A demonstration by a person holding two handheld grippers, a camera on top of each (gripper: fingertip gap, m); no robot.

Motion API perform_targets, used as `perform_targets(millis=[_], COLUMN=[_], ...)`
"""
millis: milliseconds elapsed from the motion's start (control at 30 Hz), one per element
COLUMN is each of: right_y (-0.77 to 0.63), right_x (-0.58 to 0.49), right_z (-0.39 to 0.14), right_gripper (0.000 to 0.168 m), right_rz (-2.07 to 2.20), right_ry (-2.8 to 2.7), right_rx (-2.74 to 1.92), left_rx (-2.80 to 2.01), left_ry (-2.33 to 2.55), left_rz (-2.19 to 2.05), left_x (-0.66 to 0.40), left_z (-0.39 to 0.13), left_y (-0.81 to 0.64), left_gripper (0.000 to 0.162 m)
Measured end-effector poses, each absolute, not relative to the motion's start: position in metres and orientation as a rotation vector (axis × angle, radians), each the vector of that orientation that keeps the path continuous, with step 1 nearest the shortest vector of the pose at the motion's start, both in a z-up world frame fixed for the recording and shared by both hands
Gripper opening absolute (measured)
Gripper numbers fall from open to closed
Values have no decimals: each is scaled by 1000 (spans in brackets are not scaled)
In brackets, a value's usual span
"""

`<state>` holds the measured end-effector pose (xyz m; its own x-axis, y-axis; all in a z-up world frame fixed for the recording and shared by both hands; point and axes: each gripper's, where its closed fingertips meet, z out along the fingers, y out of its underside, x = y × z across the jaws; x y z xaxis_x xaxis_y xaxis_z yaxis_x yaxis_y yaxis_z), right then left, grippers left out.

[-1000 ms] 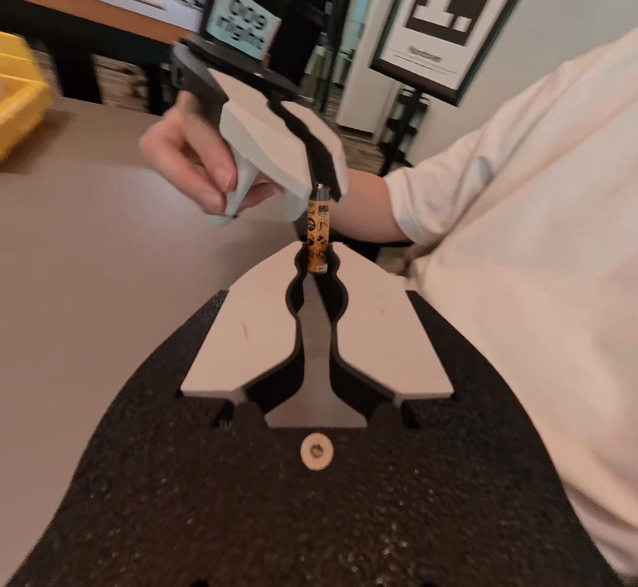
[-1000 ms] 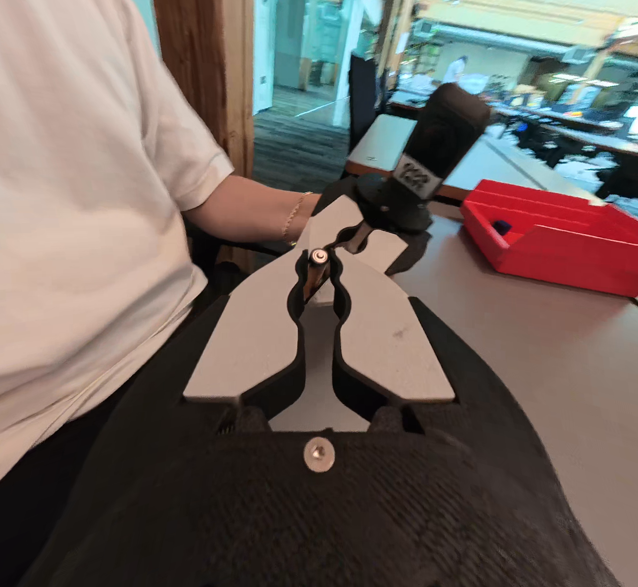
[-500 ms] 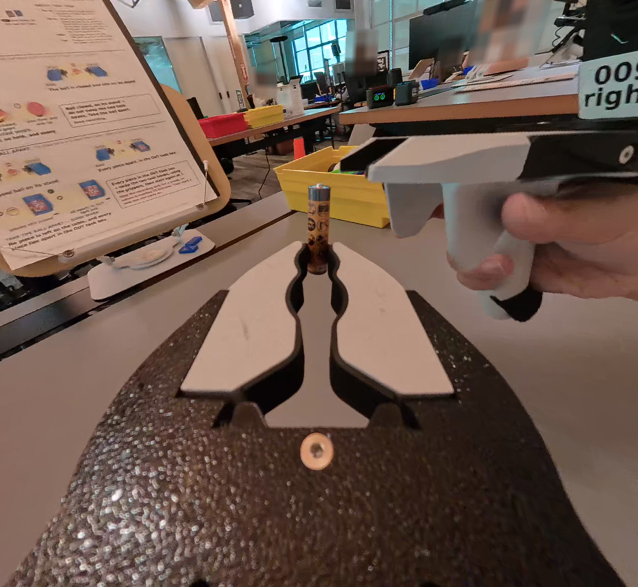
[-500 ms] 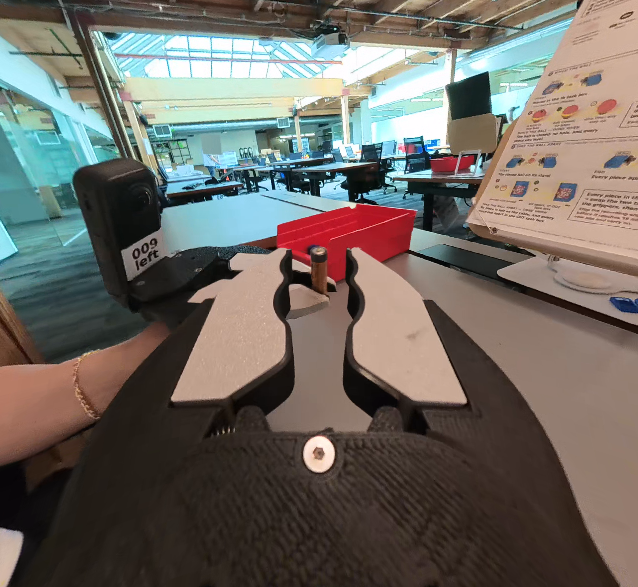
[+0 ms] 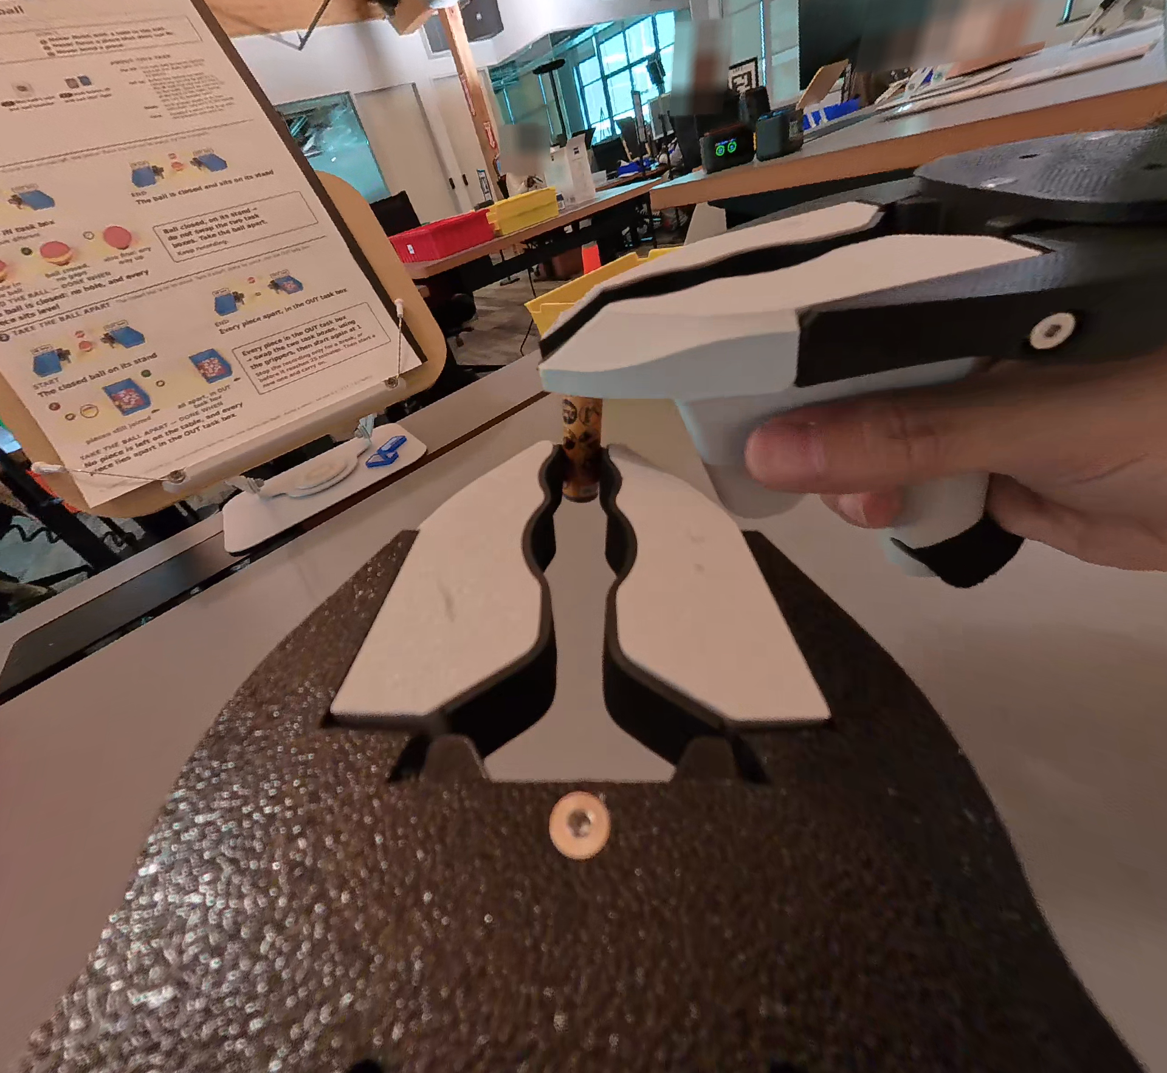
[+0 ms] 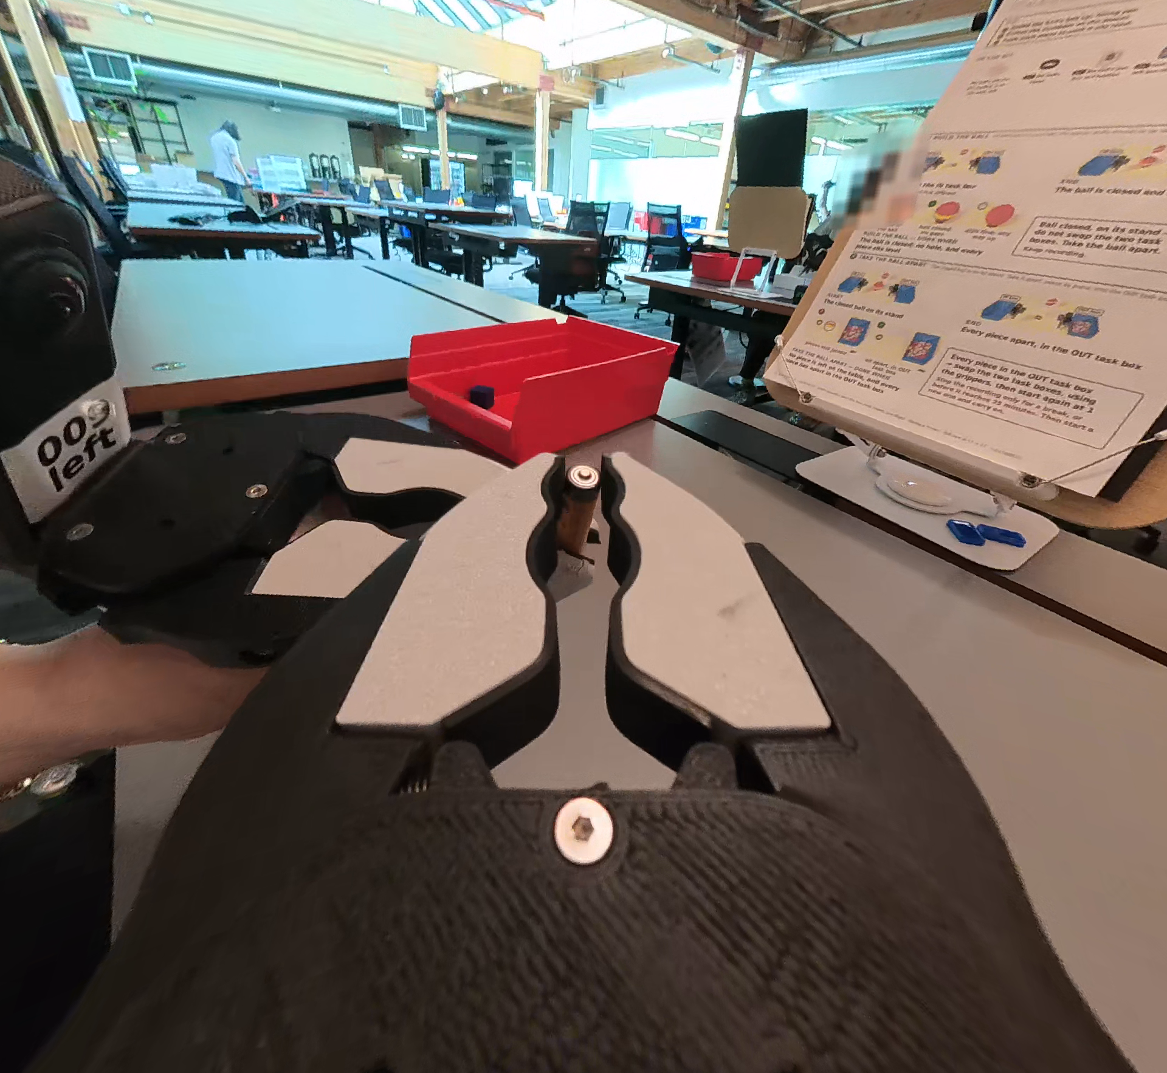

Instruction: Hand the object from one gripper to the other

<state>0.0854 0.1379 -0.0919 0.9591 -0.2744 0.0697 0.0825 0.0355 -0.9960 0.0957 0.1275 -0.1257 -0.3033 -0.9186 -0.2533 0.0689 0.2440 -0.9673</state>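
A small orange-brown battery stands upright between both grippers. My left gripper is shut on its lower end, pads pressed on both sides. My right gripper is shut on its upper end; the silver cap of the battery shows between the tips. In the left wrist view the right gripper comes in from the right, held by a hand, and covers the battery's top. In the right wrist view the left gripper's fingers reach in from the left under my own fingers.
A red bin with a small dark blue cube stands on the grey table behind the grippers. An instruction sheet on a stand is at the table's far side. A yellow bin is partly hidden behind the right gripper. Only a small space, under 4 cm, lies between the two pairs of fingers.
Half a second ago the right gripper's fingers stood open around the battery's top; now they are closed on it. The left gripper has kept its hold on the lower end.
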Motion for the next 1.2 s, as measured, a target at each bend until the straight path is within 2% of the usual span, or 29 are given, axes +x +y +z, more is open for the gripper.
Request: perform_targets(millis=[233,333,433,633,767,967,1200], right_y=[135,128,114,91,84,79,93], right_x=[78,63,45,19,5,-10,7], right_z=[-87,-83,-80,-80,-89,-99,-103], right_gripper=[10,10,10,10,10,10,11], right_rz=[-195,-25,165,395,490,592,440], right_ry=[40,-79,-220,-409,-499,-572,-478], right_rx=[-1533,-1522,-1468,-1389,-1403,-1401,-1468], left_rx=[-775,-660,-588,-413,-366,-316,-470], left_ry=[1548,1628,1813,2225,2300,2341,2268], left_rz=[-1310,-1465,-1654,-1875,-1966,-2095,-2070], left_x=[93,82,65,20,6,-6,15], left_z=[-121,-114,-115,-134,-135,-133,-135], left_y=[122,108,93,74,69,65,72], left_gripper=[10,22,33,33,29,12,10])
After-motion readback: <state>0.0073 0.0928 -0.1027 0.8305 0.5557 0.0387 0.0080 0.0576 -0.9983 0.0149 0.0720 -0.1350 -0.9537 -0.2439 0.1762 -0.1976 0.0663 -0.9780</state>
